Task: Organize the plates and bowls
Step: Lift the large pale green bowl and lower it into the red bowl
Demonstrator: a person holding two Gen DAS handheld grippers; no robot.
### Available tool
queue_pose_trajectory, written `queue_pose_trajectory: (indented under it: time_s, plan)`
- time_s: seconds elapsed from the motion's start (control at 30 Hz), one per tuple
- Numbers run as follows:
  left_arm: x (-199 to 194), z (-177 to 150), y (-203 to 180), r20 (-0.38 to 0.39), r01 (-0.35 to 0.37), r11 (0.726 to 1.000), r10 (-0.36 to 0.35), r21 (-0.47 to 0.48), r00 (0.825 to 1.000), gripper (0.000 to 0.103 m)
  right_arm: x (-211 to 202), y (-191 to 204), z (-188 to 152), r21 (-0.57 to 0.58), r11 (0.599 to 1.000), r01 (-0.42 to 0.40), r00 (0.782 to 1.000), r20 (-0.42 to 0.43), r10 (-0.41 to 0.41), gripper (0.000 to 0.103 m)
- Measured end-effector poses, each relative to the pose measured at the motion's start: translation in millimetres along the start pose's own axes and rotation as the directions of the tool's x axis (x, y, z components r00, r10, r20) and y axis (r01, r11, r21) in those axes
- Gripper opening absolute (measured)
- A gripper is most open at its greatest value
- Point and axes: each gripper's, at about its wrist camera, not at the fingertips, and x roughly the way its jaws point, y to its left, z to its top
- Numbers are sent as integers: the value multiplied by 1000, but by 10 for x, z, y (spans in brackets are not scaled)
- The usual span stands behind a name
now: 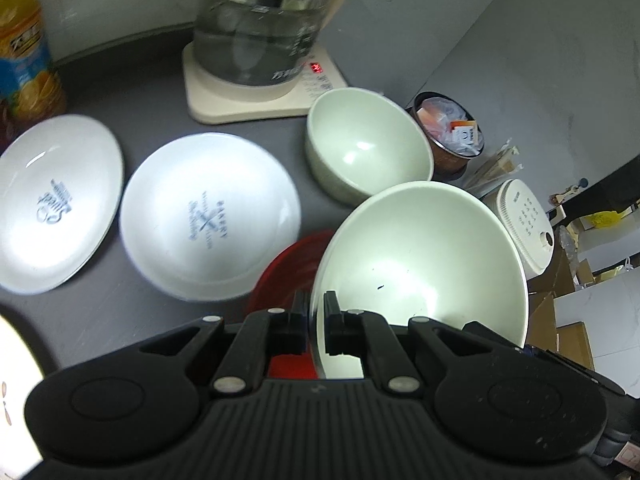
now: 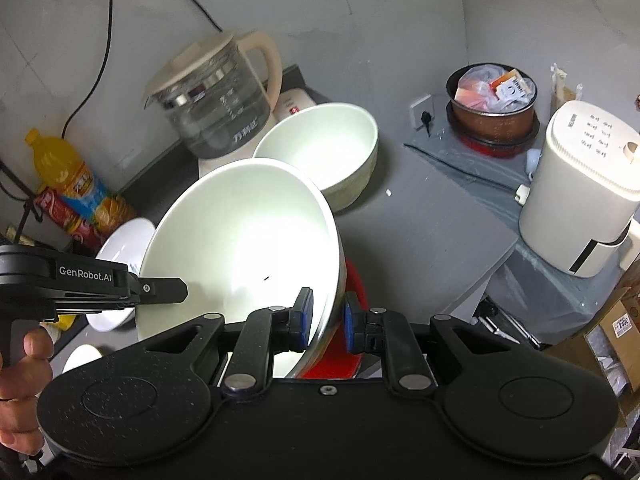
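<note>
Both tools, L (image 1: 318, 312) & R (image 2: 325, 316), clamp glossy round ceramic bowl's (image 1: 424, 264) rim.

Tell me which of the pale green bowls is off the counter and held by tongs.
The wide, shallow pale green bowl, tilted, its rim pinched by the left tongs and straddled by the right tongs. The deeper one sits free on the counter by the kettle.

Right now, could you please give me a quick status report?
Left gripper and right gripper shut on big pale green bowl rim. Bowl tilted over red plate. Smaller pale green bowl behind.
</note>
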Motion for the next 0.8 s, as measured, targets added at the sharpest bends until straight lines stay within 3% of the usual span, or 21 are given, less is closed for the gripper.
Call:
queue_pose_trajectory:
  time_s: [0.47, 0.8]
  plan:
    - [191, -127, 253, -75, -8, 998, 4, -55, 997, 6, 188, 130, -90, -36, 999, 23, 996, -87, -26, 22]
    - [242, -106, 252, -69, -35, 997, 31, -64, 997, 7, 349, 121, -118, -66, 996, 58, 992, -109, -65, 22]
